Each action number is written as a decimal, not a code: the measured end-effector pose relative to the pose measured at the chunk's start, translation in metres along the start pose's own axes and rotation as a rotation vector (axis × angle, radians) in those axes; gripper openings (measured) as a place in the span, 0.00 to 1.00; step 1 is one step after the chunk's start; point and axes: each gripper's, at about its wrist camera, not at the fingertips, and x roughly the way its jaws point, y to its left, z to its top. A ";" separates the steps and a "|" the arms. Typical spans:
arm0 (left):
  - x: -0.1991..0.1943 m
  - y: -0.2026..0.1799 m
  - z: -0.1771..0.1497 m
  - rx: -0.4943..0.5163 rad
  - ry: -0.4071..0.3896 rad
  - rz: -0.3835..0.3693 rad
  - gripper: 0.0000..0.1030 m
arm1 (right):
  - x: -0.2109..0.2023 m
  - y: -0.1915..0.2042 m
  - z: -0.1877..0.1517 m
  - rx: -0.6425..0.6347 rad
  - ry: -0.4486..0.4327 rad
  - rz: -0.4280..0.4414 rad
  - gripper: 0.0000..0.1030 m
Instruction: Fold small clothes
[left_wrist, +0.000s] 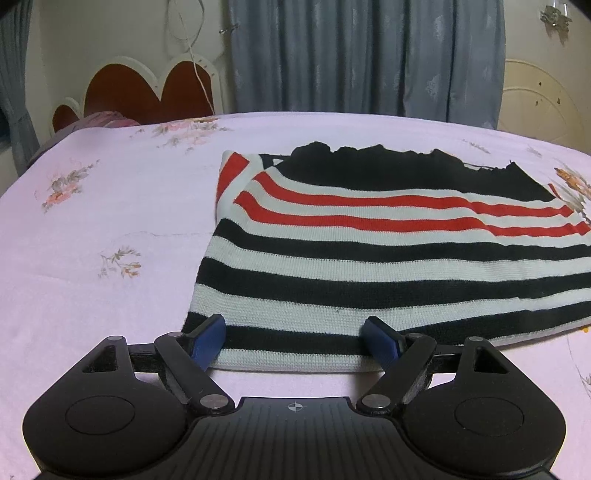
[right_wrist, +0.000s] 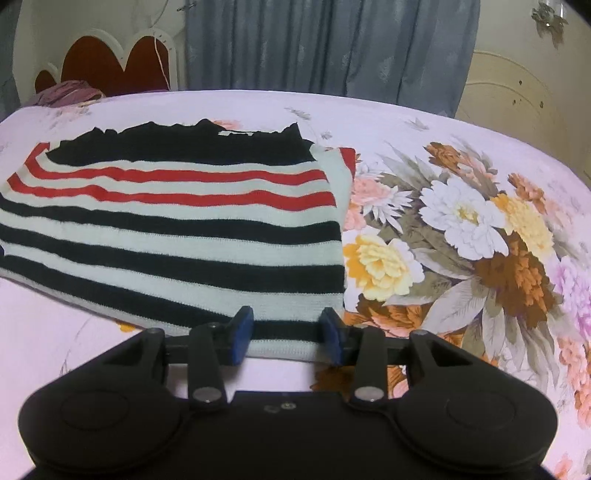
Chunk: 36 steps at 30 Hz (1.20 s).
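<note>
Striped knit, black, white and red: your sweater (left_wrist: 369, 236) lies flat on the bed (left_wrist: 92, 221), stretching toward 12 o'clock. Your left gripper (left_wrist: 294, 341) has its fingers spread wide, straddling the near hem at the sweater's 7 o'clock corner. Your right gripper (right_wrist: 286, 335) is spread too, around the hem at the 5 o'clock corner, beside the big flower print (right_wrist: 461, 236).
</note>
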 end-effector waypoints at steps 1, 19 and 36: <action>0.000 0.000 0.000 0.000 0.000 0.000 0.79 | 0.000 0.000 0.000 -0.001 0.001 0.001 0.37; -0.046 0.037 -0.030 -0.396 -0.038 -0.066 0.59 | -0.042 -0.007 -0.007 0.146 -0.099 0.174 0.12; 0.029 0.072 -0.034 -0.987 -0.082 -0.200 0.45 | 0.008 0.048 0.067 0.121 -0.079 0.297 0.06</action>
